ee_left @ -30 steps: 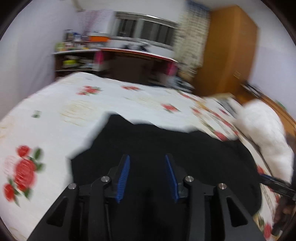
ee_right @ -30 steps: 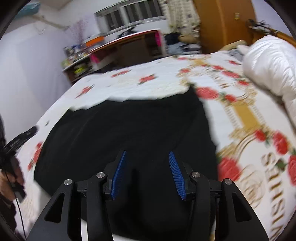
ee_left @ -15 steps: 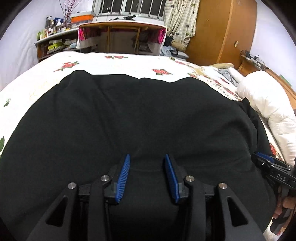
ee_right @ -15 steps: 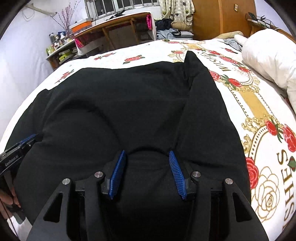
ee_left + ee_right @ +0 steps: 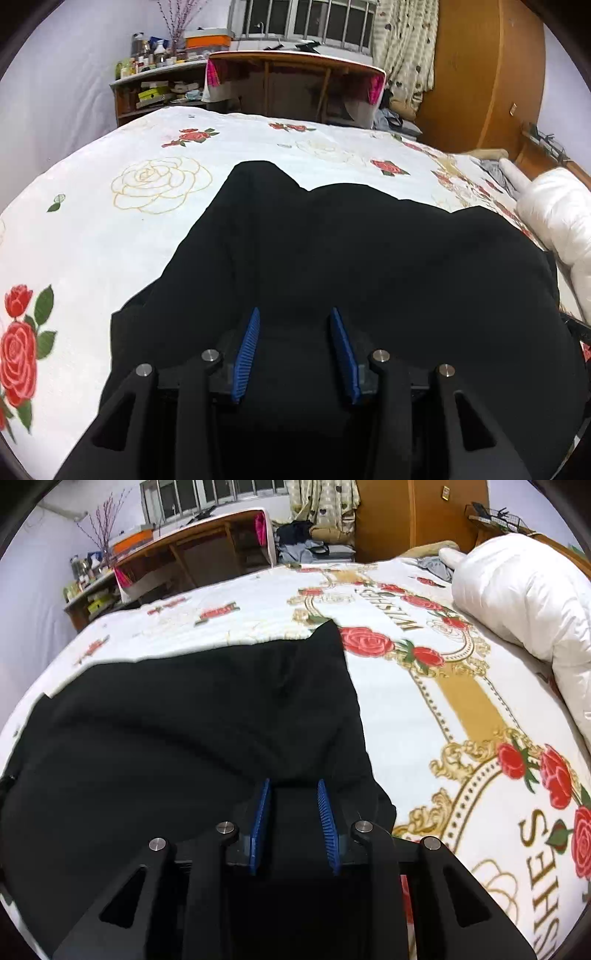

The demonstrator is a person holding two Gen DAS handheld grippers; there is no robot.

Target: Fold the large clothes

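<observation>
A large black garment lies spread on the rose-print bed sheet; it also fills the left of the right wrist view. My left gripper is over the garment's near edge with black cloth bunched between its blue pads. My right gripper sits at the garment's near right corner, its jaws narrower, with cloth between its pads. Whether either pad pair pinches the cloth is hard to tell.
A white duvet is piled at the right of the bed. A wooden desk, cluttered shelves and an orange wardrobe stand beyond the bed's far edge.
The garment was held up and spread close to the cameras; now it lies lower on the bed, showing more sheet. The right jaws have narrowed.
</observation>
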